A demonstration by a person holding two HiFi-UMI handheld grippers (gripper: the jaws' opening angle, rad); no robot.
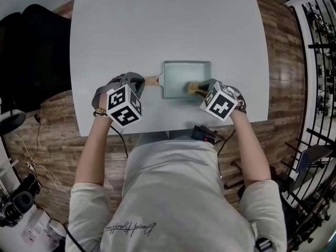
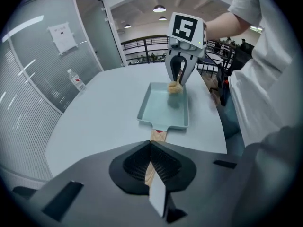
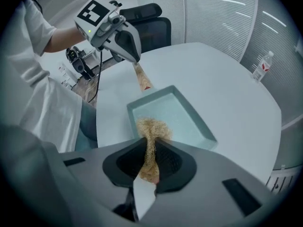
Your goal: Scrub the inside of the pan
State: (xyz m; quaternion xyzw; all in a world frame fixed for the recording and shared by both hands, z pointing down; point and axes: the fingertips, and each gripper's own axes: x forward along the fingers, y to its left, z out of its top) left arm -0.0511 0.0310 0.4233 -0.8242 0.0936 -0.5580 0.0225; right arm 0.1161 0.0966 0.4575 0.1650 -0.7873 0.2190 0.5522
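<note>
Left gripper is being clamped on the wooden handle, so the pan is being steadied just ahead of it on the worktop. Right gripper is being squeezed on a tan scrubber, its tuft being held inside the pan just beyond the jaws; contact cannot be told. Scrubbing is judged barely under way, with most of the inside left.
</note>
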